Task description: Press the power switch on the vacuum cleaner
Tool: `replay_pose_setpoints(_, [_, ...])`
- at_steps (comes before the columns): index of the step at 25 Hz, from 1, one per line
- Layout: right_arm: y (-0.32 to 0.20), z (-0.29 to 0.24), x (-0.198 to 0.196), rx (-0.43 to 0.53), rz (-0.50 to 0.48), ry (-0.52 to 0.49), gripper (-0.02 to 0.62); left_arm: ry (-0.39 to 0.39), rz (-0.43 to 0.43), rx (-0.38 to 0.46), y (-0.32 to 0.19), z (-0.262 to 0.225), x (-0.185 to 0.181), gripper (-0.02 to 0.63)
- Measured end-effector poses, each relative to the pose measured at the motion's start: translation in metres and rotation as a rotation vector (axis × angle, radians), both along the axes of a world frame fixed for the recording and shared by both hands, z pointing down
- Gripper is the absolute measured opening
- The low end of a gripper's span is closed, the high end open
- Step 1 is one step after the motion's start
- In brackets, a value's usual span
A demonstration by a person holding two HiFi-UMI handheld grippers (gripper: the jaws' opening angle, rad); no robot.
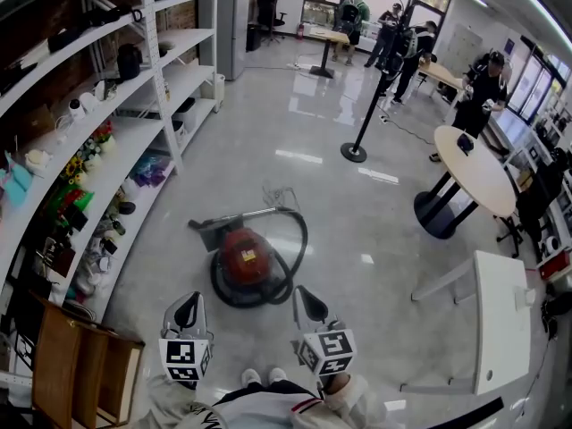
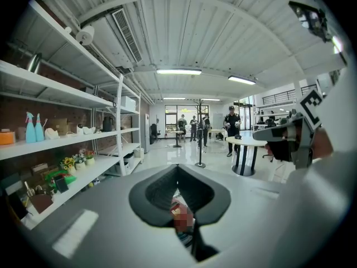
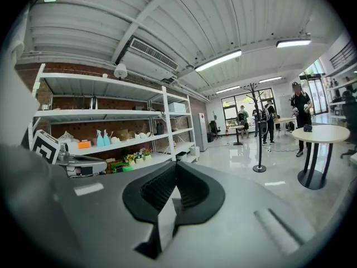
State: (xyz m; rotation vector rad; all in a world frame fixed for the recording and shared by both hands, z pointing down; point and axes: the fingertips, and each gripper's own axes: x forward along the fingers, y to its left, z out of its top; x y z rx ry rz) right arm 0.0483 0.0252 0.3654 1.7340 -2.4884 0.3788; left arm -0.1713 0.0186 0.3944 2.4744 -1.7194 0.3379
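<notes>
sitting ahead of left tongs and right tongs: vacuum cleaner

One vacuum cleaner and two hand-held grippers

I see white shelves from nine to eleven o'clock, a black post at one, a round table at two, people standing at twelve, and a wooden box at seven.

Red vacuum cleaner, black hose, grey floor.
</notes>
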Motion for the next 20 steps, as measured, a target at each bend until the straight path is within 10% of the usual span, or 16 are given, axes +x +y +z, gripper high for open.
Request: replay_pose_setpoints(20, [0.01, -0.004, 0.026, 0.004, -0.038, -0.016, 0.0, -0.008, -0.015, 0.024, 0.008, -0.014, 0.036, 0.0])
